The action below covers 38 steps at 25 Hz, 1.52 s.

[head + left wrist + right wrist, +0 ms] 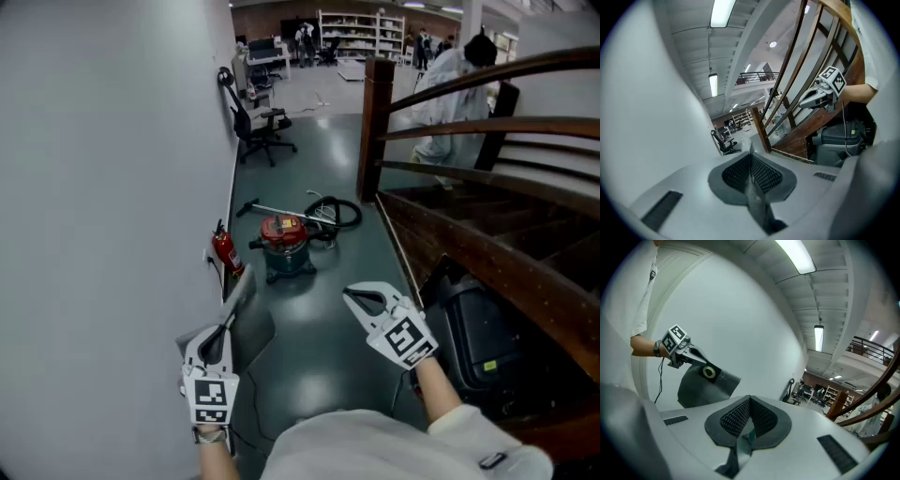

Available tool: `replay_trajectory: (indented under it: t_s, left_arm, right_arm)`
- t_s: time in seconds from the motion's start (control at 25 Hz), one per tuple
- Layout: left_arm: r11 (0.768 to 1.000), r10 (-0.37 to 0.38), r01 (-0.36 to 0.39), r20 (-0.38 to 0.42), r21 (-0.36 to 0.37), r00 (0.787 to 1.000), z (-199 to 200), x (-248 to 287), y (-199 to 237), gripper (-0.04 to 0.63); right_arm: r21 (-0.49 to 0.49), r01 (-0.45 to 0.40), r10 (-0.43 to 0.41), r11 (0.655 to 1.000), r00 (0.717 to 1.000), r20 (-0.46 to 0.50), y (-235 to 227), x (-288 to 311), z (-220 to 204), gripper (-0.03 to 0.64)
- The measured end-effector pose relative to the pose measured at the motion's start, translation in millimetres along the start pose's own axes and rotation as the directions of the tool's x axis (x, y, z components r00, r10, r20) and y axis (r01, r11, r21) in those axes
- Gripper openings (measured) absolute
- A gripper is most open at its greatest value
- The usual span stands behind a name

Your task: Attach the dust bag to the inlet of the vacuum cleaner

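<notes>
A small red vacuum cleaner [284,246] stands on the dark green floor a few steps ahead, with its black hose [335,214] coiled behind it. My left gripper [226,326] is shut on a grey dust bag [246,302] and holds it up near the white wall. In the left gripper view the bag's thin edge [757,197] runs between the closed jaws [751,161]. The right gripper view shows the same bag [701,385] with its round collar ring [709,372] under the left gripper [704,365]. My right gripper [350,294] is shut and empty [750,404], apart from the bag.
A white wall [94,187] runs along the left, with a red fire extinguisher [228,251] at its foot. A wooden staircase with railings [469,122] rises on the right, and a black bin [483,342] sits under it. An office chair [262,131] and a person [450,89] are farther back.
</notes>
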<state>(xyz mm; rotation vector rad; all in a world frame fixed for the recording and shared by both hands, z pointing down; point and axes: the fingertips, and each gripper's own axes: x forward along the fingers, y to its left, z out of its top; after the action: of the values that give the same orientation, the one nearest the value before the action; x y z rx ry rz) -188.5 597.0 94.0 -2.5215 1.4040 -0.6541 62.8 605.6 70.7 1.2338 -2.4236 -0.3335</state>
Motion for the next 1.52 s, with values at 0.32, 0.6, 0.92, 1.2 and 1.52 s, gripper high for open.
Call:
replay_trajectory:
  t_s: [0.32,0.6,0.92,1.2,1.52]
  left_arm:
    - [1.0,-0.001,0.001,0.006,0.004,1.0,7.3,3.1,-3.8,0.02]
    - [1.0,-0.005,0.005,0.01,-0.001,1.0,12.8,10.4,-8.6,0.02]
    - [1.0,0.001,-0.001,0.005,-0.005,1.0,20.5,23.0,-15.2,0.02]
    - [0.999,0.048,-0.048,-0.015,-0.023,0.999,19.2,39.7,-20.8,0.02]
    - [0.997,0.059,-0.06,-0.028,-0.053,0.998,20.6,74.8,-11.9,0.02]
  right_arm:
    - [0.005,0.013,-0.013,1.0,1.0,0.012,-6.4,-3.6,1.8,0.028]
    - [0.119,0.005,-0.019,0.993,0.993,0.119,-20.8,-5.1,10.4,0.028]
    - [0.144,-0.009,-0.006,0.99,0.994,0.107,-35.5,-4.6,2.6,0.028]
    - [0.134,0.02,-0.039,0.991,0.989,0.14,-59.6,-9.1,-14.0,0.028]
    - [0.168,-0.054,0.03,0.984,0.989,0.144,-83.3,13.0,-24.5,0.028]
